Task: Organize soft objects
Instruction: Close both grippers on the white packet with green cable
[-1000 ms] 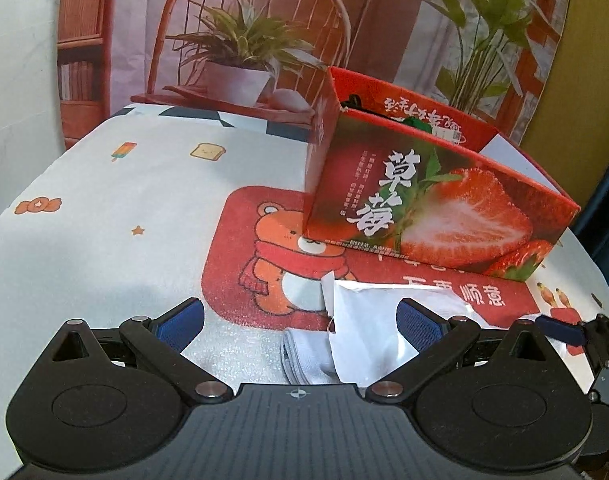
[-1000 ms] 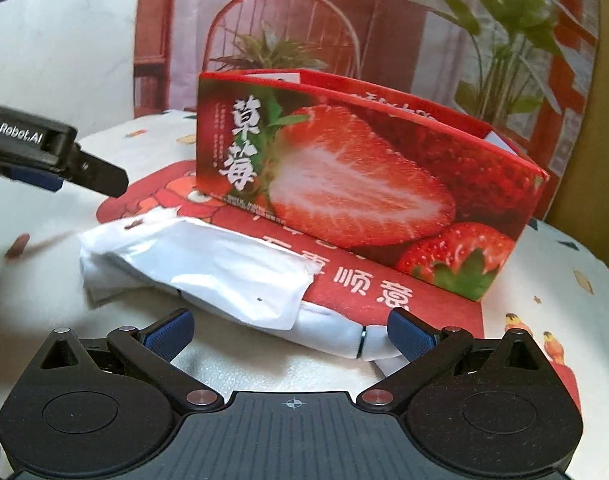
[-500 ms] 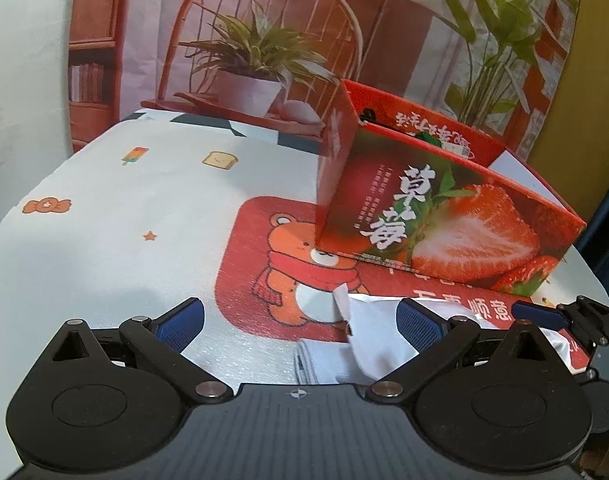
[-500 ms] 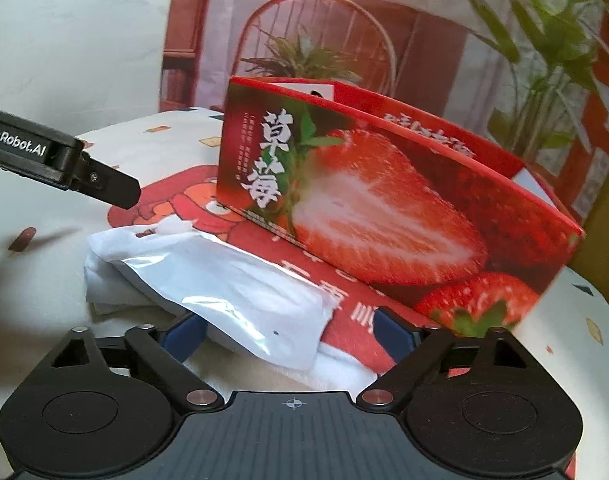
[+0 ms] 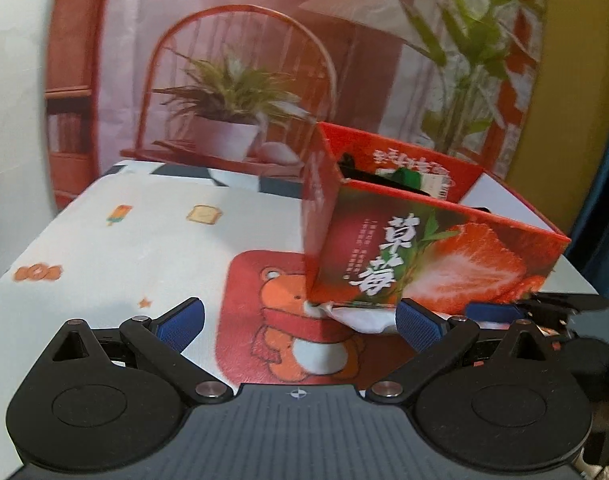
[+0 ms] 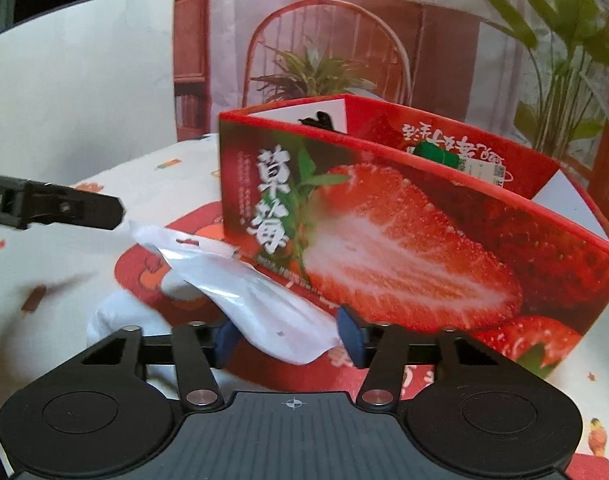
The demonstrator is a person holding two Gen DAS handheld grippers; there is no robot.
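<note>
Our right claw [image 6: 289,338] is closing, its blue ribbed pads on either side of a crinkly, glossy white plastic pouch [image 6: 264,304], not clearly squeezing it yet. The pouch lies on the near side of the desk [image 5: 144,248], partly over something soft and white [image 6: 116,316], just in front of a glossy red strawberry-print cardboard box [image 6: 404,248]. Our left claw [image 5: 300,322] hangs wide open with nothing in it, over the red bear patch [image 5: 288,336] on the smooth white printed cloth.
</note>
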